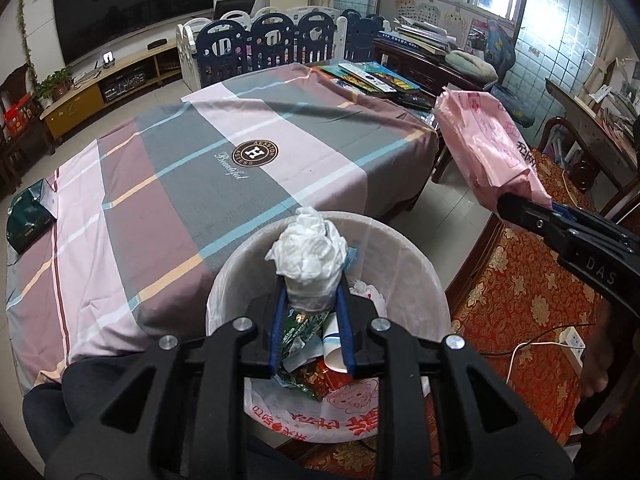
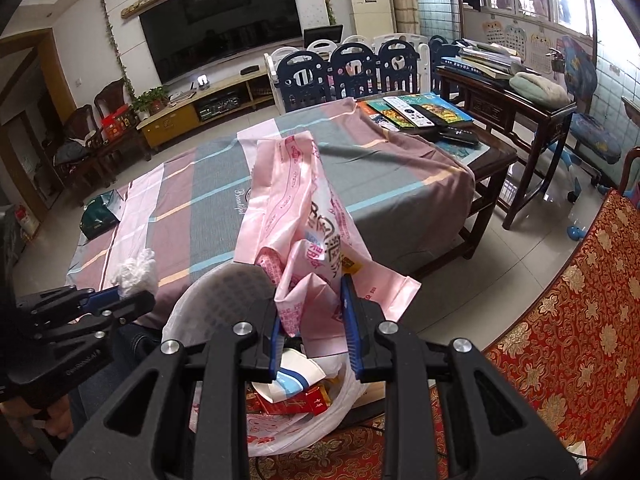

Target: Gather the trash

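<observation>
Striped tablecloth (image 1: 248, 128) behind; lined bin (image 1: 400, 264) below; left gripper (image 1: 310, 300) pinches white wad (image 1: 308, 248) over the bin; right gripper (image 2: 312, 312) clamps pink bag (image 2: 304, 208); centre each, then release.

Left black tongs with blue pads (image 1: 308, 280) pinch a crumpled white plastic wad (image 1: 308, 260); right tongs (image 2: 316, 304), angled downward, clamp a pink plastic bag (image 2: 304, 216)
</observation>
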{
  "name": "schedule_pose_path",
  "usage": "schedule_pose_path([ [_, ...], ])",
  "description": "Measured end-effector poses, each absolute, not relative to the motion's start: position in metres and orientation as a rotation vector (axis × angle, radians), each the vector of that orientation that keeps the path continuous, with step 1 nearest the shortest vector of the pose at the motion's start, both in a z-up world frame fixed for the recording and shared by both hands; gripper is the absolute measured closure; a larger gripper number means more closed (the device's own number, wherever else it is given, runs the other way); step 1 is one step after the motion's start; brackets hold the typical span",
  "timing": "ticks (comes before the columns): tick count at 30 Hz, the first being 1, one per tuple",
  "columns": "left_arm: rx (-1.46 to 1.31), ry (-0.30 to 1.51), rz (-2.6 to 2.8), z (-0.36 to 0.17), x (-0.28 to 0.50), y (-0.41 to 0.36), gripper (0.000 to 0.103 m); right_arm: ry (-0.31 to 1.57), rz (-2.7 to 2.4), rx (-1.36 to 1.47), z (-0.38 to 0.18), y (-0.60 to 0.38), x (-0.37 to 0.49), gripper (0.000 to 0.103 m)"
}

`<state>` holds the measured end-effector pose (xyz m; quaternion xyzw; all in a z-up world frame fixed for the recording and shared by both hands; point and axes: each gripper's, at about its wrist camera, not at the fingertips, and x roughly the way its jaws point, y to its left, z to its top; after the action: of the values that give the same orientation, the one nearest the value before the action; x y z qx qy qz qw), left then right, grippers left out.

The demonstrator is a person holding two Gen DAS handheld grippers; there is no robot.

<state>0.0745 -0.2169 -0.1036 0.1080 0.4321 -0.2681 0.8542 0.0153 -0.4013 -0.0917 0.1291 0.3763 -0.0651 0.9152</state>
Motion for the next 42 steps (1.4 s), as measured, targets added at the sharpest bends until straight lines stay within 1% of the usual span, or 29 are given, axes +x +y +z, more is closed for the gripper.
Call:
schedule_pose_path([
  [1,0.230,0.916,-0.564,-0.106,0.075,-0.218,0.076,0.777,-0.132,0.263,-0.093,-0.401,0.016,0.077],
  [2,0.231,0.920,-0.561,-0.107,0.076,-0.218,0.071,0.779,-0.130,0.262,-0.093,-0.400,0.016,0.077],
  [3,0.233,0.924,-0.559,-0.109,0.077,-0.218,0.061,0.782,-0.127,0.263,-0.094,-0.398,0.017,0.077],
  [4,0.232,0.926,-0.557,-0.109,0.077,-0.217,0.056,0.787,-0.124,0.263,-0.095,-0.397,0.018,0.077],
  [6,0.230,0.925,-0.549,-0.109,0.077,-0.215,0.043,0.797,-0.116,0.261,-0.097,-0.395,0.020,0.077],
  [7,0.227,0.922,-0.540,-0.108,0.076,-0.213,0.040,0.802,-0.112,0.259,-0.098,-0.393,0.021,0.077],
  [9,0.222,0.913,-0.519,-0.104,0.076,-0.207,0.030,0.812,-0.100,0.256,-0.099,-0.390,0.023,0.077],
  [15,0.187,0.894,-0.422,-0.089,0.073,-0.177,0.026,0.898,-0.068,0.216,-0.116,-0.360,0.034,0.076],
  [16,0.174,0.887,-0.405,-0.085,0.072,-0.170,0.026,0.921,-0.057,0.218,-0.120,-0.355,0.037,0.074],
  [18,0.152,0.866,-0.379,-0.077,0.069,-0.159,0.026,0.958,-0.048,0.224,-0.128,-0.346,0.041,0.068],
  [19,0.142,0.851,-0.366,-0.072,0.067,-0.153,0.025,0.972,-0.049,0.228,-0.130,-0.343,0.042,0.060],
  [20,0.134,0.839,-0.356,-0.067,0.065,-0.149,0.023,0.983,-0.050,0.235,-0.132,-0.341,0.044,0.057],
  [22,0.115,0.806,-0.336,-0.057,0.058,-0.139,0.020,0.991,-0.047,0.254,-0.131,-0.339,0.044,0.040],
  [23,0.106,0.791,-0.334,-0.052,0.055,-0.136,0.019,0.990,-0.052,0.263,-0.128,-0.340,0.043,0.035],
  [25,0.076,0.731,-0.328,-0.038,0.044,-0.127,0.015,0.952,-0.053,0.278,-0.113,-0.341,0.038,0.031],
  [26,0.072,0.708,-0.321,-0.033,0.040,-0.124,0.011,0.922,-0.055,0.272,-0.102,-0.340,0.035,0.026],
  [27,0.076,0.677,-0.301,-0.025,0.034,-0.121,0.010,0.888,-0.067,0.258,-0.090,-0.339,0.030,0.023],
  [28,0.083,0.646,-0.282,-0.018,0.029,-0.119,0.010,0.858,-0.082,0.242,-0.078,-0.338,0.027,0.018],
  [29,0.088,0.623,-0.269,-0.011,0.024,-0.118,0.007,0.822,-0.094,0.225,-0.065,-0.337,0.022,0.014],
  [30,0.092,0.599,-0.256,-0.003,0.019,-0.116,0.004,0.783,-0.098,0.209,-0.051,-0.334,0.016,0.013],
  [32,0.101,0.572,-0.228,0.011,0.008,-0.112,0.004,0.715,-0.097,0.172,-0.025,-0.329,0.004,0.006],
  [34,0.107,0.564,-0.209,0.022,-0.001,-0.108,0.003,0.652,-0.098,0.130,-0.002,-0.319,-0.009,0.003],
  [36,0.101,0.562,-0.197,0.031,-0.007,-0.104,0.003,0.607,-0.098,0.095,0.015,-0.312,-0.019,0.003],
  [42,0.044,0.564,-0.124,0.047,-0.015,-0.086,0.003,0.545,-0.083,0.034,0.036,-0.295,-0.034,0.003],
])
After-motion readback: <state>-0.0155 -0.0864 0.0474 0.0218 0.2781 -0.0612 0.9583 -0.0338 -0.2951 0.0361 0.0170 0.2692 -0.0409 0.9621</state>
